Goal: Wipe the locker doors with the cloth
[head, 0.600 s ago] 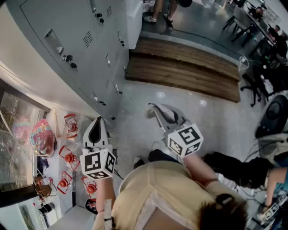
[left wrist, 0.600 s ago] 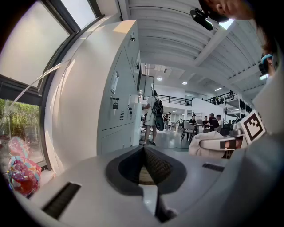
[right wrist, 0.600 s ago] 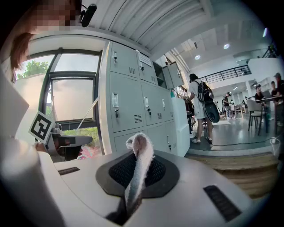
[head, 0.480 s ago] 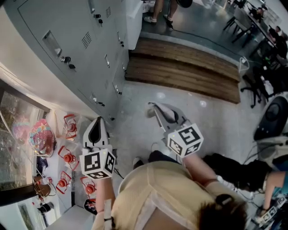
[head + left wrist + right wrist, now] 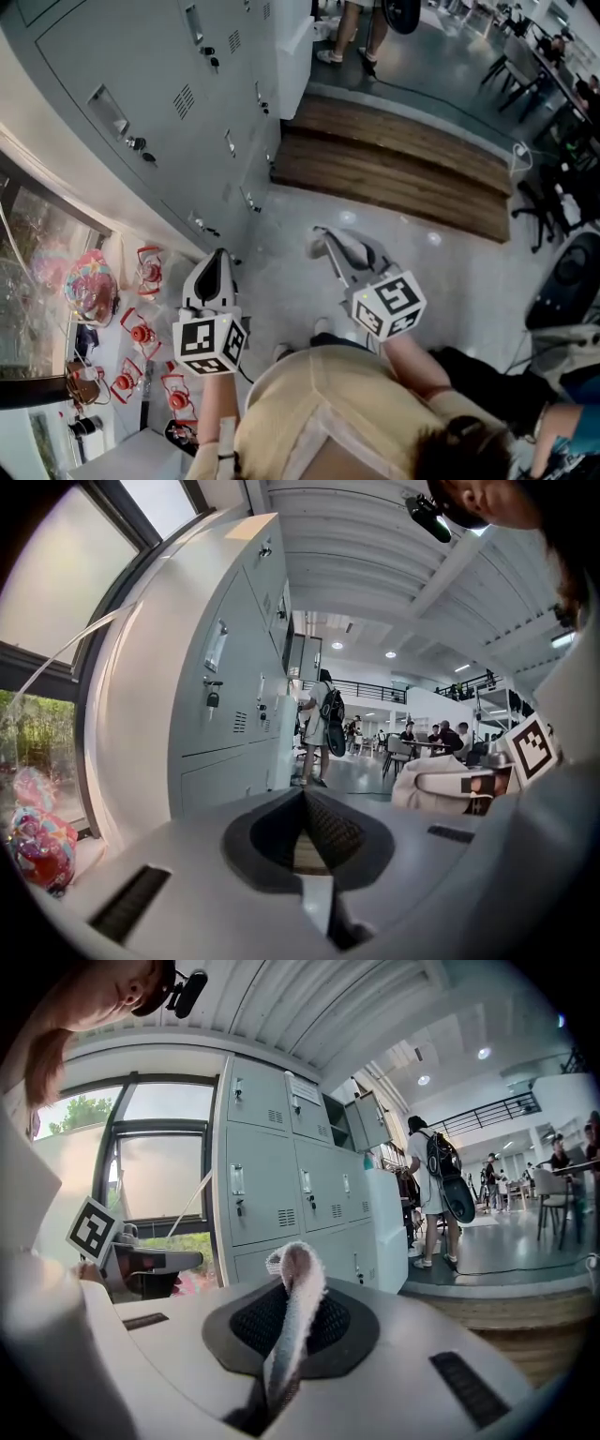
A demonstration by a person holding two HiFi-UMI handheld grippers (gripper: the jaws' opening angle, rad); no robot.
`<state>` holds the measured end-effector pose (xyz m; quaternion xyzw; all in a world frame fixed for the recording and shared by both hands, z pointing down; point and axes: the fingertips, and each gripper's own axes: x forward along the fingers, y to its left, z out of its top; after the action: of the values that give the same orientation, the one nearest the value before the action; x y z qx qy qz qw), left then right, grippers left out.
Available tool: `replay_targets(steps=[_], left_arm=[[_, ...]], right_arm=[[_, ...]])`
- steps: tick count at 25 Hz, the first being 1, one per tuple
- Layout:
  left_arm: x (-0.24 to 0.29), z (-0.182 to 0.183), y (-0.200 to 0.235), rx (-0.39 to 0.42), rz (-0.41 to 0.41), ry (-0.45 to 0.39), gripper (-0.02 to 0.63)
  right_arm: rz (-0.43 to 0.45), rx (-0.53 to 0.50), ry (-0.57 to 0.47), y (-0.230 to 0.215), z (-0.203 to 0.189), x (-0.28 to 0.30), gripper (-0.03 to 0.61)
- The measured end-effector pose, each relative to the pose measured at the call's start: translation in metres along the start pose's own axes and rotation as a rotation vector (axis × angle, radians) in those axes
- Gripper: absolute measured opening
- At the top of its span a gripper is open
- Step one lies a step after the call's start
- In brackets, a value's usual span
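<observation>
Cloth [image 5: 292,1321], one piece, sits pinched in the right gripper [image 5: 322,236]; the left gripper [image 5: 302,803] is closed, empty.

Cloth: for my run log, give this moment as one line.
right gripper: shut on cloth | left gripper: shut, empty | locker doors: neither gripper touching

Grey lockers [image 5: 234,682] ahead; left hand-held gripper [image 5: 304,803] closed.
</observation>
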<state>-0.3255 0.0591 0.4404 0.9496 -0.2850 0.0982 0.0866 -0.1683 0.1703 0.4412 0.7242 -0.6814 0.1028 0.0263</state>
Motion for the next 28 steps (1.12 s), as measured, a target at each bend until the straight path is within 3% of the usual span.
replay_targets(steps=[15,28], left_arm=[[0.041,0.026,-0.043,0.016,0.089,-0.031,0.002],[0.060,0.039,-0.029,0.025,0.142,-0.026,0.002]], right_arm=[[0.064,-0.010,-0.037,-0.073,0.021,0.007,0.015],[0.078,-0.007,-0.083,-0.094,0.044,0.040,0.015]])
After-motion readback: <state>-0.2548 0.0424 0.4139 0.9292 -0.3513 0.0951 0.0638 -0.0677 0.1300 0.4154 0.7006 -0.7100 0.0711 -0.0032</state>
